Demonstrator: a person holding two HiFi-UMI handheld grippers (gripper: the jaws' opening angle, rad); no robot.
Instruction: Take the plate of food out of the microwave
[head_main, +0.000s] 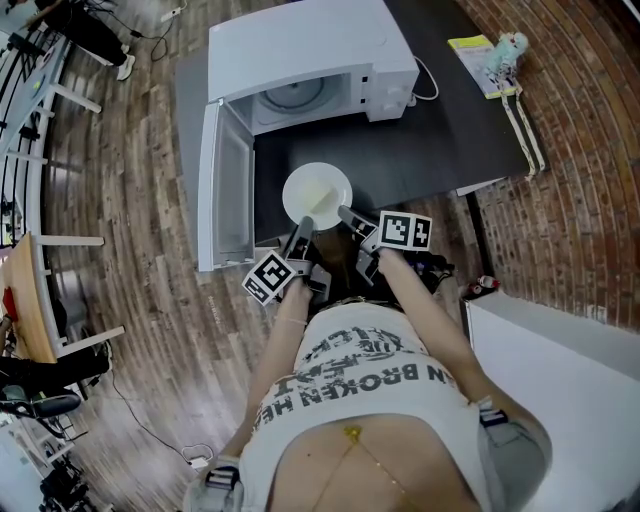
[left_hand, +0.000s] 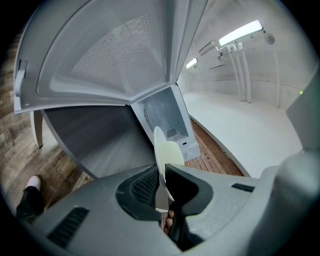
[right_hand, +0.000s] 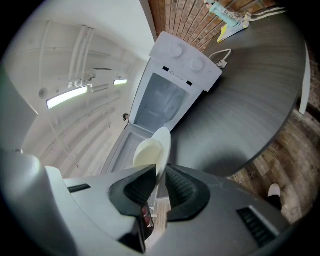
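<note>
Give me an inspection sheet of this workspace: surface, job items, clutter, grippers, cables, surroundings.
Surface: dark table, carrying a white microwave with its door swung open.
Job's things: plate outside the cavity, over the table's near edge; food cannot be made out.
Clutter: yellow booklet and teal toy at the far right corner.
Grippers: left gripper and right gripper each shut on the plate's rim.
Cables: white cable beside the microwave.
Surroundings: wood floor, brickwork at right.
</note>
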